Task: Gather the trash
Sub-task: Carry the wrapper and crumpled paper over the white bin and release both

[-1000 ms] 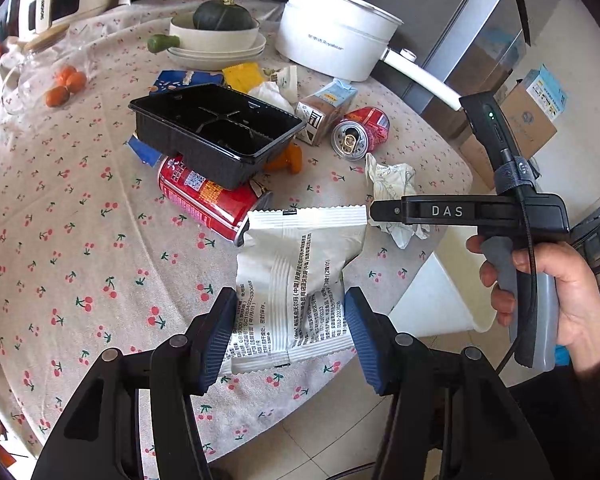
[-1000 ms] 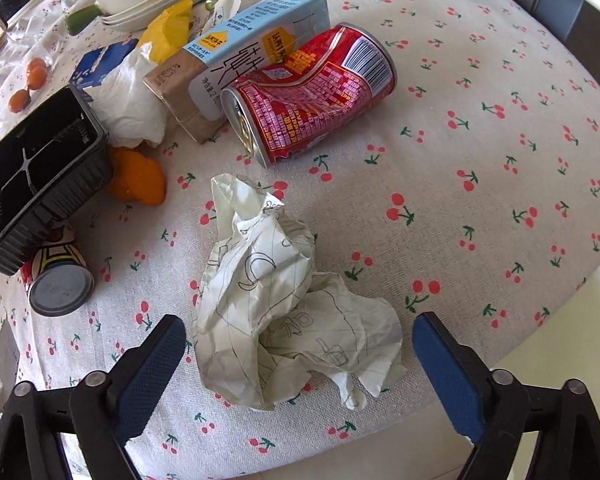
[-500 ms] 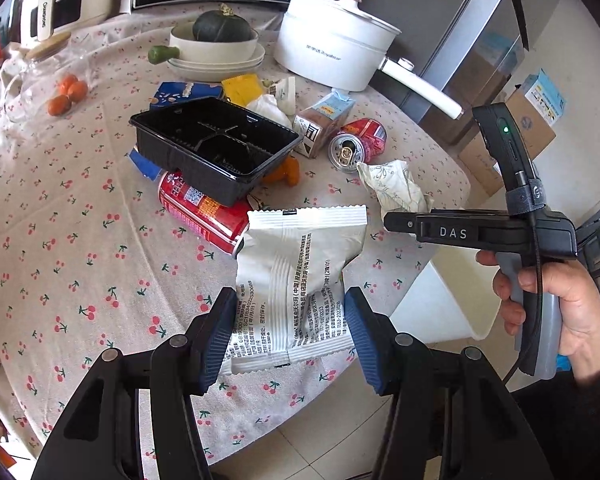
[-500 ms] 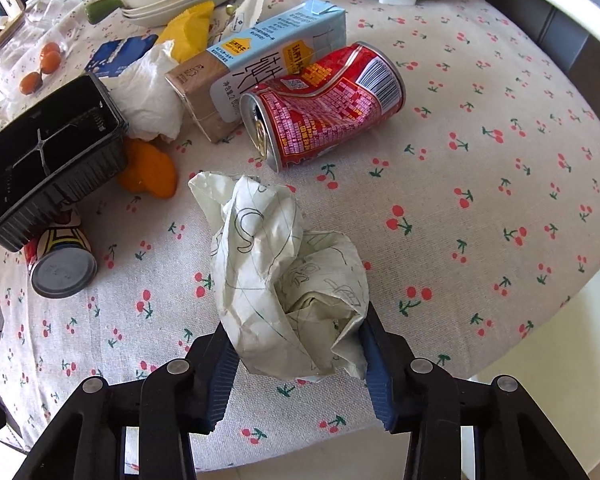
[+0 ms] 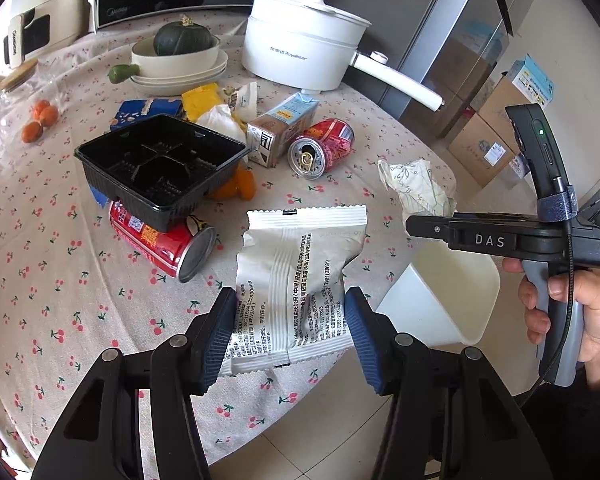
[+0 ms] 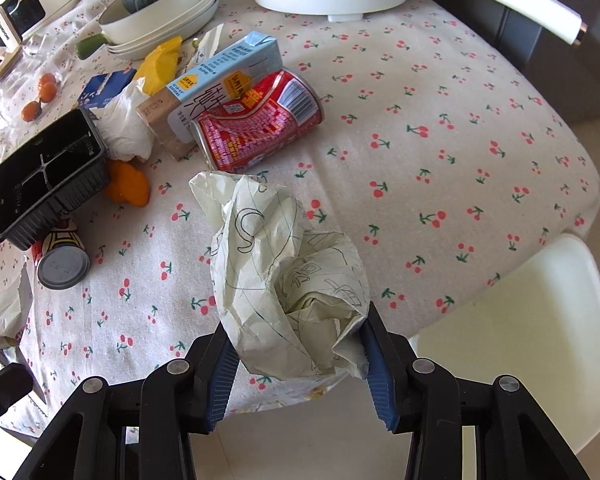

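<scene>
In hand: my left gripper closed on the wrapper, my right gripper closed on the paper wad, both lifted at the table edge; outstanding: two cans, carton, tray, no bin in view.

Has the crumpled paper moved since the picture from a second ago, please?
Yes. The crumpled paper is now clamped in the right gripper and raised off the tablecloth, drawn back from the dented red can toward the table edge.
</scene>
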Motion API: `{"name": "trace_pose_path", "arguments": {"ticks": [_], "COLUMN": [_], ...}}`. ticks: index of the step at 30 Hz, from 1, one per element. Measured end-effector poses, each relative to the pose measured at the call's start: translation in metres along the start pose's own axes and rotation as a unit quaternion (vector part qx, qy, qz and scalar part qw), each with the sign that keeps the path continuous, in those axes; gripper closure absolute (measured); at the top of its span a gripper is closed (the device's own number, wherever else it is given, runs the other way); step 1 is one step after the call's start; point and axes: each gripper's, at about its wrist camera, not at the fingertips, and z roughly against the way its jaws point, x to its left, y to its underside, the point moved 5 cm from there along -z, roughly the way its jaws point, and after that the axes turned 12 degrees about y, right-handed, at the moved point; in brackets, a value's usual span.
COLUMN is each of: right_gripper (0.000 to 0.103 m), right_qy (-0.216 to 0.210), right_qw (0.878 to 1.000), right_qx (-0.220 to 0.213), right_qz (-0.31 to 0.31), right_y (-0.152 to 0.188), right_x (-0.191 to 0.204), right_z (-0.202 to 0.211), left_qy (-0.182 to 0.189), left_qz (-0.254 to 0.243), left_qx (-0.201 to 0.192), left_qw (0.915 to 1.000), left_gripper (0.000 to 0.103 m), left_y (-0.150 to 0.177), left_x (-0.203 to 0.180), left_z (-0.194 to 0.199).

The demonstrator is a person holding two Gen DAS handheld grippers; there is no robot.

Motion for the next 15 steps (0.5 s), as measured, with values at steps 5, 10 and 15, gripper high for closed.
{"name": "trace_pose_path", "arguments": {"ticks": [5, 10, 15], "right_gripper": [0.052, 0.052, 0.052], "right_qy": [0.005, 0.012, 0.02], "right_qw": [1.0, 1.0, 0.999], "right_qx": [-0.003, -0.003, 0.0], "right_qz": [-0.01, -0.019, -0.03], "right_y": [0.007, 0.016, 0.028], "right_x": [-0.023, -0.047, -0.074], "right_z": [0.006, 0.009, 0.01], "left_qy": [0.004, 0.013, 0.023], "left_qz": [-0.013, -0.024, -0.037], "left_qx": [0.003, 0.007, 0.011], "left_qw": [0.9999, 0.9996, 0.999], "left_gripper": [0.045, 0.045, 0.045], "left_y": [-0.003, -0.007, -0.011], "left_x": [-0.018, -0.037, -0.061], "left_z": [-0.011, -0.024, -0.04]}}
